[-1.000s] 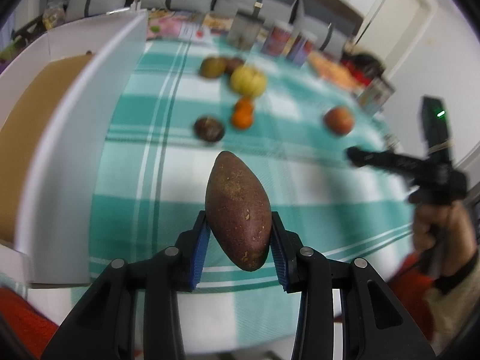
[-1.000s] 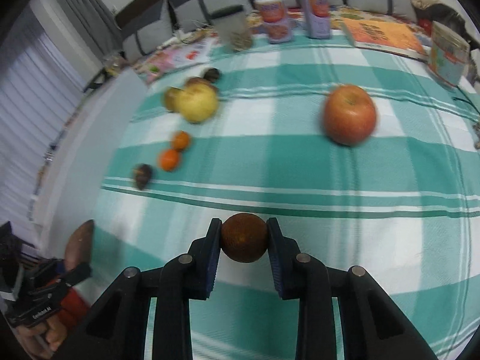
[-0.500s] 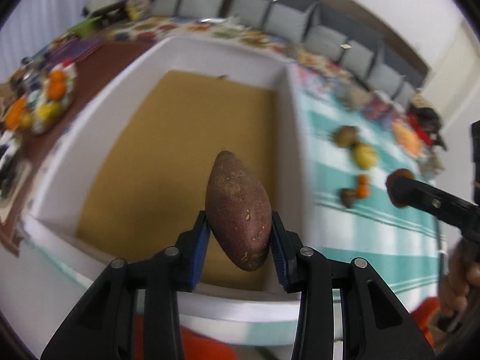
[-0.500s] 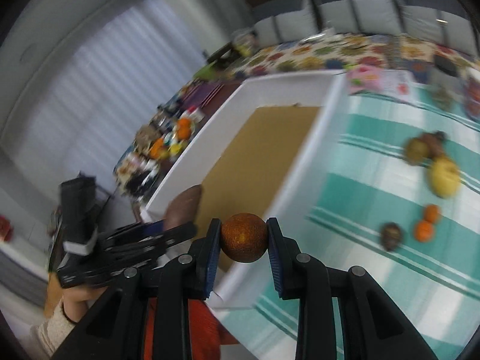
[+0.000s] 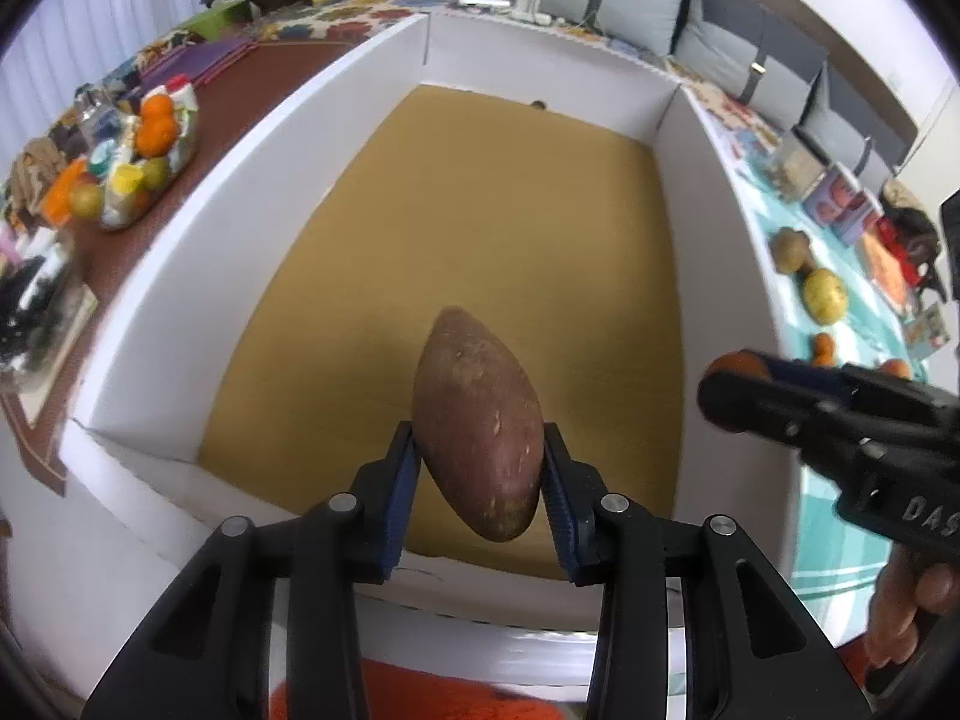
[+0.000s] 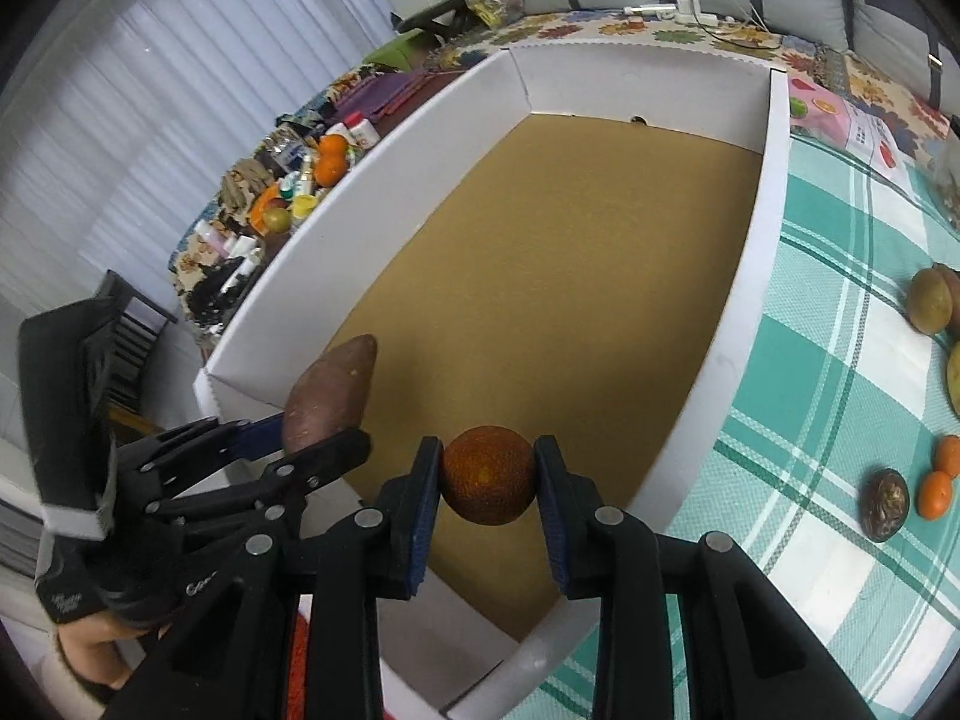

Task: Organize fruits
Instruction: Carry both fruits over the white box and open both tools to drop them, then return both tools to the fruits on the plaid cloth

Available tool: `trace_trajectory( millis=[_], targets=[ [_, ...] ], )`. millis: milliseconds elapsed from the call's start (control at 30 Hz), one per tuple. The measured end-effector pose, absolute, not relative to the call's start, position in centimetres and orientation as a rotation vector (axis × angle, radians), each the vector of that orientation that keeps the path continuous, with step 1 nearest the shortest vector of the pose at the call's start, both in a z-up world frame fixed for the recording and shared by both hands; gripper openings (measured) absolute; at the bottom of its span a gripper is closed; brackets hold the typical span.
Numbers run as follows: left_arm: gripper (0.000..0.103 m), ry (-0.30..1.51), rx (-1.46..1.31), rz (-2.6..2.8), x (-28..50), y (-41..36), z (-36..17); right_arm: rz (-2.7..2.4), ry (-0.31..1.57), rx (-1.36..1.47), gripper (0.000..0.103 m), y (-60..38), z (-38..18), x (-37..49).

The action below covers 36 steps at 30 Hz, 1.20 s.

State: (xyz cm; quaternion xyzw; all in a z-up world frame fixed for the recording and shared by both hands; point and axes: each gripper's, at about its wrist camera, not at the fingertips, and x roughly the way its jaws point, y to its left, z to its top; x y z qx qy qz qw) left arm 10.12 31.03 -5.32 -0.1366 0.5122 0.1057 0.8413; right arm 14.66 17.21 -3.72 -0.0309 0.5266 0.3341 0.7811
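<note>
— Both claws hang over the white box [image 5: 252, 276] now. The left claw [image 5: 480, 474] has the sweet potato [image 5: 477, 426] between its pads, pointed end forward, above the brown cardboard floor of the box near its front wall.

— And the right claw [image 6: 487, 483]?

— It has a small round dark-orange fruit [image 6: 487, 475] between its pads, also above the box floor, near the front corner beside the checked cloth. Both claws are just starting to open, though each pad looks to be touching its fruit at this moment.

— So they are about to drop them in.

— That's my guess. The risk is the fall. Neither fruit rests on the floor of the box, as far as I can tell, so both will drop rather than be set down. The round one will likely roll across that smooth bare cardboard. The sweet potato hangs by its thick middle, so it may tip as the pads let go and land on its point.

— Could they miss the box?

— Less likely, since both sit inside the walls. But the two claws are near each other, and one could knock the other. The rest of the fruit [image 6: 885, 504] waits on the worktop [image 6: 810, 360] beside the box.
</note>
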Motion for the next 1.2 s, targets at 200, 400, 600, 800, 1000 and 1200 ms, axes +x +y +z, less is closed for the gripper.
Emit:
trace_trajectory(
  millis=[200,400,600,800,1000,1200],
  targets=[
    [0.067,0.979,-0.262,0.248,9.5,30.8,-2.8,0.698,1.011,0.014,0.076,14.1,0.2,14.2],
    [0.08,0.844,-0.187,0.143,8.2,24.3,0.3,0.558,0.833,-0.082,0.098,6.2,1.5,11.0],
    [0.083,0.829,-0.175,-0.116,7.2,13.8,0.3,0.261,0.804,-0.233,0.098,-6.2,-4.7,6.5],
    [0.085,0.961,-0.048,-0.23,8.3,3.7,-6.2,0.03,0.819,-0.219,0.098,-17.0,-8.9,3.3],
    [0.085,1.023,0.075,-0.238,9.9,-1.6,-12.2,-0.044,0.872,-0.089,0.098,-22.1,-10.6,4.8],
    [0.087,0.99,0.06,-0.204,13.5,-5.1,-13.3,-0.122,0.857,-0.146,0.098,-23.7,-11.8,6.7]
  ],
)
